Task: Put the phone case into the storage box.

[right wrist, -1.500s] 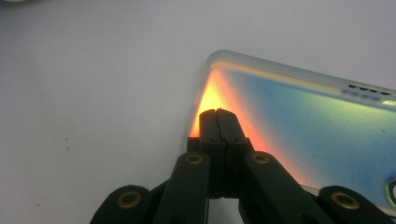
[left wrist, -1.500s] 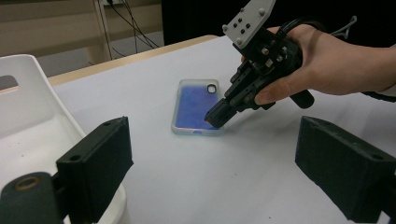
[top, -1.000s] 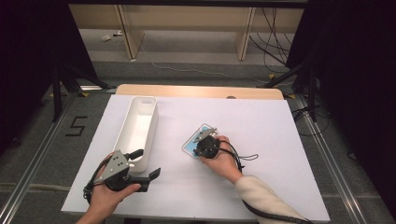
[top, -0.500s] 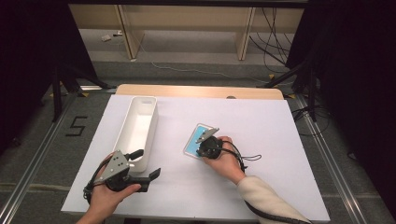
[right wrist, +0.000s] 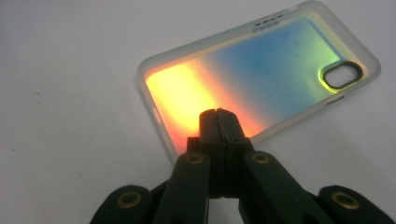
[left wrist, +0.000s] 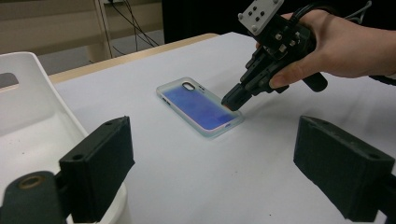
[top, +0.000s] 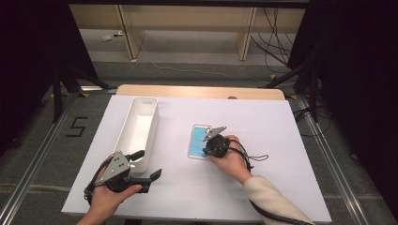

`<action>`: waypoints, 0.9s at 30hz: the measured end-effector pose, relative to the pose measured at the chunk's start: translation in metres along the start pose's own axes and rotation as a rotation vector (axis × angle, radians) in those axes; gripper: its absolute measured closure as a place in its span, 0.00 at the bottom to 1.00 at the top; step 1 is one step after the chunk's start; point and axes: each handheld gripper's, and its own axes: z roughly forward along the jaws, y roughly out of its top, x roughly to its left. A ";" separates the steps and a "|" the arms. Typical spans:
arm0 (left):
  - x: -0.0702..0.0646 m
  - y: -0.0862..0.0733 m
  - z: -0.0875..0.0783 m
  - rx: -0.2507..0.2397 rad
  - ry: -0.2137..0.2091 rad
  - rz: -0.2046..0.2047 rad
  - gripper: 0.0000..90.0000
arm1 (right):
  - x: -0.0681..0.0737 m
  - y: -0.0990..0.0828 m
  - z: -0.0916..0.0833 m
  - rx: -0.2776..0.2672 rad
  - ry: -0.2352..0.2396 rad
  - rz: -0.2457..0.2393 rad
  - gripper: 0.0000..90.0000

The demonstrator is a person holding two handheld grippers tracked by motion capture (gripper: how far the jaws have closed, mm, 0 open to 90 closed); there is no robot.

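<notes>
On the tabletop [top: 281, 122], right tongs [right wrist: 218, 114] press closed onto the case [left wrist: 198, 103]: thin, light, slippery; grip its rim. Left tongs [left wrist: 212, 163] gape wide.

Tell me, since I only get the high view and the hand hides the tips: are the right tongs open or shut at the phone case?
Observer: Shut. The right tongs have their jaws pressed together, with nothing between them.
Operator: Where on the case are the tips?
Observer: Over the phone case at the end away from its camera hole, by a long edge. I cannot confirm contact.
Operator: And the left tongs?
Observer: The left tongs are open wide and pointed toward the case, with the white bin beside one jaw.
</notes>
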 end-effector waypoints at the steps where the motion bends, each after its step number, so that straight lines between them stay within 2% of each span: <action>1: 0.000 0.000 0.000 0.000 0.001 -0.001 0.13 | -0.002 0.000 0.000 -0.002 -0.004 -0.008 1.00; 3: 0.000 0.000 0.000 0.000 0.001 0.001 0.13 | -0.002 -0.001 0.000 -0.004 -0.016 0.008 1.00; 6: 0.000 0.000 0.000 0.000 -0.001 0.000 0.13 | -0.004 -0.001 -0.001 0.000 -0.010 0.005 1.00; 7: 0.000 0.000 0.000 0.000 0.000 0.000 0.13 | -0.005 -0.002 -0.001 -0.007 -0.008 -0.010 1.00; 8: 0.000 0.000 0.000 0.000 0.000 0.000 0.13 | -0.006 -0.002 -0.001 -0.003 -0.010 0.005 1.00; 18: 0.000 0.000 0.000 0.001 0.000 0.000 0.13 | -0.007 -0.002 -0.001 -0.004 -0.013 -0.001 1.00; 21: 0.000 0.000 0.000 0.000 -0.001 0.001 0.13 | -0.007 -0.002 -0.002 -0.007 -0.014 0.019 1.00; 23: 0.000 0.000 0.000 -0.006 -0.005 0.001 0.13 | -0.008 -0.003 -0.007 -0.024 0.000 0.024 1.00; 24: 0.000 0.000 0.000 -0.004 -0.003 0.001 0.13 | -0.011 -0.004 -0.014 -0.089 -0.005 0.029 0.93; 26: 0.001 0.000 0.000 0.001 -0.002 0.000 0.13 | -0.012 -0.005 -0.022 -0.162 -0.017 0.061 0.84; 27: 0.001 0.000 0.000 0.001 -0.002 0.000 0.13 | -0.012 -0.005 -0.022 -0.162 -0.017 0.061 0.84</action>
